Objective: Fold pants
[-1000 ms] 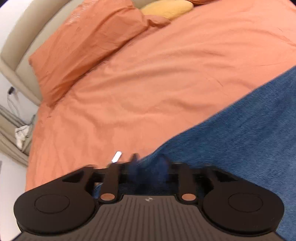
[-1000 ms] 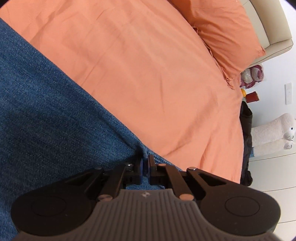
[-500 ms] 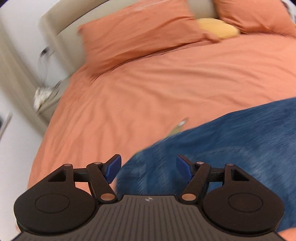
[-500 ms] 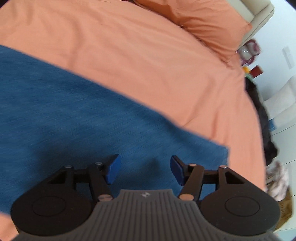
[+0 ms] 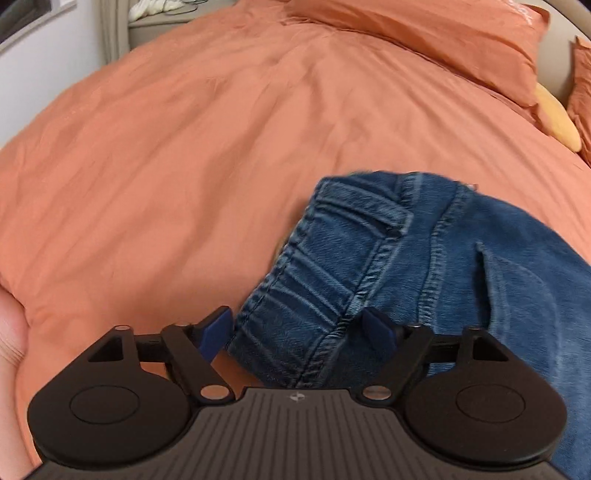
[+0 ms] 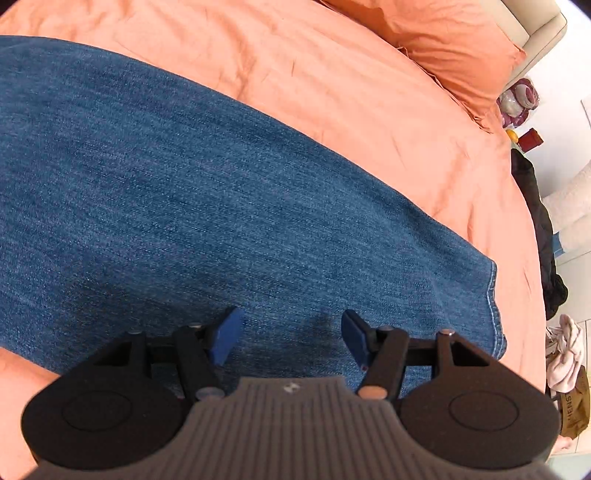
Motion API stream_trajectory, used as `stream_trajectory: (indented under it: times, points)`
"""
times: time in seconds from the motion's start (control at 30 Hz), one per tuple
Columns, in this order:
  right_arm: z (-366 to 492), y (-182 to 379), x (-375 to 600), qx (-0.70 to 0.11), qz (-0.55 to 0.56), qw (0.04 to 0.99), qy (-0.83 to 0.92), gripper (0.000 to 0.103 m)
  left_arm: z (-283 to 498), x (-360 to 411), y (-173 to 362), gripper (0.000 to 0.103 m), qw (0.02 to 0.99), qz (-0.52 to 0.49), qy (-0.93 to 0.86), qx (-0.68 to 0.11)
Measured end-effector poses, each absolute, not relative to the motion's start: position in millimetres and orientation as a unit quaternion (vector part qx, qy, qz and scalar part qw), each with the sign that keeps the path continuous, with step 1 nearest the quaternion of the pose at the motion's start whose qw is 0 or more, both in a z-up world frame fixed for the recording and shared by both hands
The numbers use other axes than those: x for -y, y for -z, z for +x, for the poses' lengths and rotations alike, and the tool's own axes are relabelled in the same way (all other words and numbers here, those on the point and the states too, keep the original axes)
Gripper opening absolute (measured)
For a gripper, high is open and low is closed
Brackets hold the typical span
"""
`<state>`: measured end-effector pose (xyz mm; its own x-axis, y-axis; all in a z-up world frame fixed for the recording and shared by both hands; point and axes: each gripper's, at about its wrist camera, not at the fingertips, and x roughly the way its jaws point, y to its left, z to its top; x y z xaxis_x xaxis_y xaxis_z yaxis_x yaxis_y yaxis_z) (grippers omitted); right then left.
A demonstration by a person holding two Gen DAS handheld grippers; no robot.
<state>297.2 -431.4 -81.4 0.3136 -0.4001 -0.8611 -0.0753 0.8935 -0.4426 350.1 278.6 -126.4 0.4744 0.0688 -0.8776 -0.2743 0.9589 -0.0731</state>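
Blue denim pants [image 5: 424, 266] lie on the orange bed cover [image 5: 184, 147]. In the left wrist view their elastic waistband end points toward me. My left gripper [image 5: 297, 328] hovers over that waistband corner, its jaws opening wide, pads clear of the cloth. The right wrist view shows a flat leg of the pants [image 6: 184, 192] with its stitched hem at the right. My right gripper [image 6: 291, 336] hangs open above the leg near the hem, with nothing pinched between its blue pads.
Orange pillows [image 5: 424, 33] and a yellow cushion [image 5: 554, 118] lie at the head of the bed. A nightstand [image 5: 155, 22] stands by the left side. Beyond the bed's right edge, dark clothing [image 6: 539, 229] and a bag with cloth [image 6: 569, 373] sit on the floor.
Both grippers let go of the denim and opened. The left one swung along and rolled, so the waistband now faces it. The right one lifted off the leg.
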Motion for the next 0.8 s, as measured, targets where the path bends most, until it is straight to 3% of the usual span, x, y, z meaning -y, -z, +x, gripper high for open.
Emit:
stream_trajectory:
  times: [0.17, 0.33, 0.4, 0.43, 0.6, 0.8]
  points:
    - [298.5, 84.3, 419.1, -0.581, -0.228, 0.773, 0.113, 0.06, 358.0, -278.3, 135.1, 0.103, 0.856, -0.053, -0.109, -0.503]
    - [297.1, 79.3, 421.5, -0.583, -0.215, 0.774, 0.123, 0.06, 363.0, -227.2, 128.9, 0.103, 0.858, 0.109, -0.147, -0.48]
    - [293.7, 73.3, 425.1, -0.583, -0.201, 0.778, 0.124, 0.06, 359.2, -211.1, 121.0, 0.081, 0.859, 0.145, -0.131, -0.474]
    - [290.8, 69.0, 427.9, -0.582, -0.191, 0.781, 0.124, 0.06, 355.8, -205.3, 115.6, 0.077, 0.86, 0.157, -0.124, -0.469]
    - [269.1, 43.6, 466.7, -0.57, -0.112, 0.804, 0.128, 0.056, 330.3, -188.7, 81.9, 0.075, 0.88, 0.173, -0.112, -0.428]
    - [238.3, 23.7, 561.1, -0.547, -0.011, 0.816, 0.184, 0.046, 316.0, -152.8, 59.8, 0.071, 0.886, 0.145, -0.059, -0.436]
